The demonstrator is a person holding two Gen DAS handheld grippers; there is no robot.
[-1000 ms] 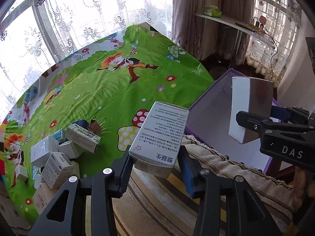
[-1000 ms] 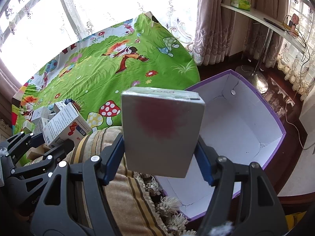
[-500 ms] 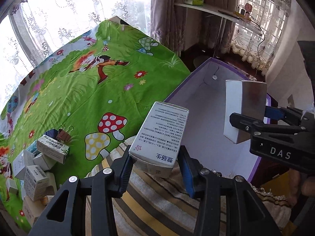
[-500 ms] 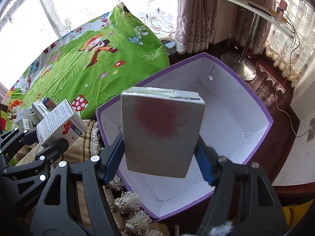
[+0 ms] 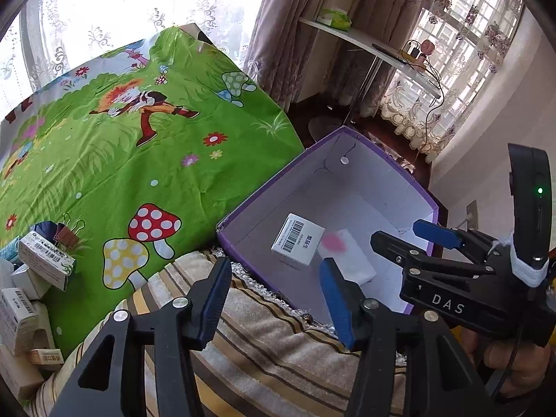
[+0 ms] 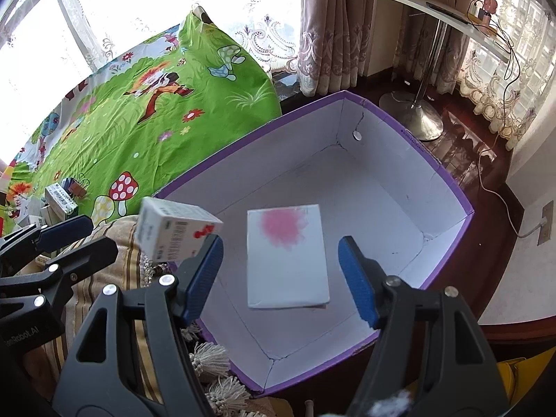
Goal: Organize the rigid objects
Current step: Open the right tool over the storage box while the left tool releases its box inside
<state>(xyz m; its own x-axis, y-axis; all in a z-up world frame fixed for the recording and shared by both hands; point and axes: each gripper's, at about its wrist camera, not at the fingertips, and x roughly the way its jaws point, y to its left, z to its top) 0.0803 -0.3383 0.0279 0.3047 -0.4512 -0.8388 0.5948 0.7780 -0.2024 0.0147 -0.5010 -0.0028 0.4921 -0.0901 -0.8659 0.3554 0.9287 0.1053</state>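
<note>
A purple box (image 5: 264, 187) (image 6: 243, 142) with a white inside stands open below both grippers. My left gripper (image 5: 276, 302) hangs above its near rim; its jaws are opening with nothing between them. A small white carton with a barcode (image 5: 299, 239) (image 6: 173, 232) is loose just beyond the fingers, over the box's near side. My right gripper (image 6: 281, 278) (image 5: 434, 243) is open above the box. The larger white carton with a pink blot (image 6: 286, 253) (image 5: 347, 257) lies free inside the box, clear of the pads.
Several small cartons (image 5: 41, 260) and a binder clip (image 5: 67, 234) sit at the left on the green cartoon cloth (image 5: 139, 160). A striped, tasselled cloth (image 5: 278, 354) lies under the grippers. A stand's metal base (image 6: 413, 118) and a cable (image 6: 504, 205) are on the dark floor.
Both grippers have let go: the barcode carton has left the left jaws, and the pink-blot carton has dropped from the right jaws into the purple box.
</note>
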